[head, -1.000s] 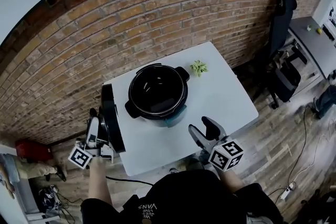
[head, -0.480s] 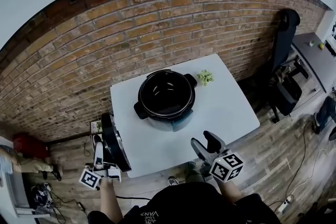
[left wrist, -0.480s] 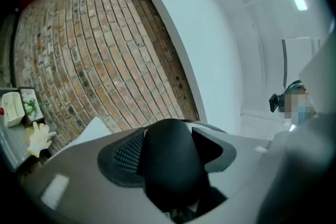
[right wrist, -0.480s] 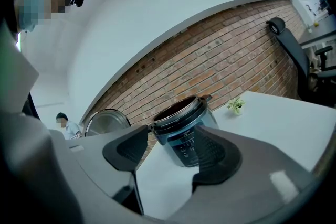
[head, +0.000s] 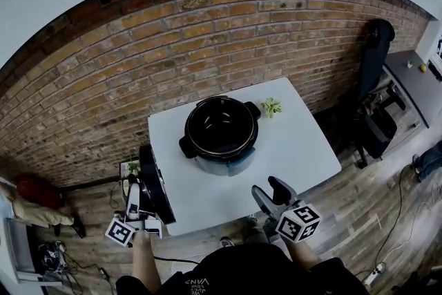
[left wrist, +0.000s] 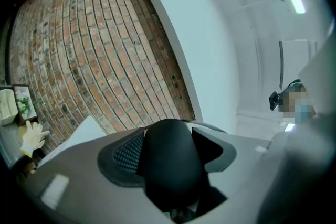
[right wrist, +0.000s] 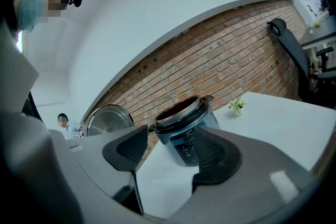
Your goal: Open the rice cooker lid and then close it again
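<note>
The left gripper (head: 138,195) holds the lid (head: 157,184) by its black knob (left wrist: 170,165) (best spot; the lid looks hard, heavy, slippery), past the table's (head: 297,141) left edge. The pot (head: 221,131) sits open mid-table. The right gripper (head: 273,191) is wide, empty.

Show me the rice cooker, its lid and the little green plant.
rice cooker (head: 226,164), head view, on its front wall.
lid (head: 159,186), head view, on its dark face.
plant (head: 271,106), head view, on its green leaves.
</note>
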`<state>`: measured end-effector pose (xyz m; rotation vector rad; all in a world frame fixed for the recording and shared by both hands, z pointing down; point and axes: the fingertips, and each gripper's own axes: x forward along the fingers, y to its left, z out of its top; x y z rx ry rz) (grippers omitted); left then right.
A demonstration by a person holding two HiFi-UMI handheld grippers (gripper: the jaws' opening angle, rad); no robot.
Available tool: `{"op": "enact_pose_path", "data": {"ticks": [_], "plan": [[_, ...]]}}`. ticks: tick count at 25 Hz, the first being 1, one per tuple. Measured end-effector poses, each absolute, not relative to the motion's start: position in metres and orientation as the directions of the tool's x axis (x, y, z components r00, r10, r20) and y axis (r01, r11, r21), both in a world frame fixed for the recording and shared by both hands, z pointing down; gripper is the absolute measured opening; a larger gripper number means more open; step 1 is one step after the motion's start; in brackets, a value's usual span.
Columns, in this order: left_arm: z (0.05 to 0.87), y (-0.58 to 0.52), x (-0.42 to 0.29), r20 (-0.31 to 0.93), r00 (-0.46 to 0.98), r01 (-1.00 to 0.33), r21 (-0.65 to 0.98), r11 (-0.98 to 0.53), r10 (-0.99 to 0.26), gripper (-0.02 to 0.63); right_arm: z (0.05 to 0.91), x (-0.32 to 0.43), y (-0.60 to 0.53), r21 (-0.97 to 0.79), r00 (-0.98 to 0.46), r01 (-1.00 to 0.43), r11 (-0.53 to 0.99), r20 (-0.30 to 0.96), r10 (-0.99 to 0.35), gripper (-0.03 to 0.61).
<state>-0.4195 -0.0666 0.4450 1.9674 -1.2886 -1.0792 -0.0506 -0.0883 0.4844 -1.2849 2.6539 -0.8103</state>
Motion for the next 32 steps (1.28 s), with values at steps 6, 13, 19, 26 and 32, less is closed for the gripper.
{"op": "enact_pose_path", "data": {"ticks": [6, 13, 19, 26, 32], "plan": [[0.419, -0.102, -0.399, -0.361, 0.283, -0.486, 0.745, -0.457, -0.889, 0.282, 0.482, -0.047, -0.096, -0.497, -0.641, -0.705, 0.506, 0.141, -0.754, 0.268], [0.381, -0.158, -0.371, -0.334, 0.409, -0.590, 0.613, -0.525, -0.850, 0.282, 0.480, -0.036, -0.111, -0.497, -0.622, -0.717, 0.489, 0.138, -0.771, 0.268], [0.363, -0.211, -0.341, -0.195, 0.518, -0.714, 0.437, -0.547, -0.833, 0.282, 0.480, -0.020, -0.128, -0.500, -0.596, -0.731, 0.464, 0.137, -0.791, 0.268], [0.363, -0.263, -0.286, -0.042, 0.660, -0.697, 0.339, -0.632, -0.750, 0.282, 0.480, -0.006, -0.150, -0.500, -0.565, -0.748, 0.437, 0.133, -0.814, 0.267], [0.372, -0.289, -0.239, 0.119, 0.763, -0.647, 0.167, -0.744, -0.636, 0.282, 0.483, 0.002, -0.169, -0.505, -0.551, -0.753, 0.422, 0.132, -0.824, 0.267]]}}
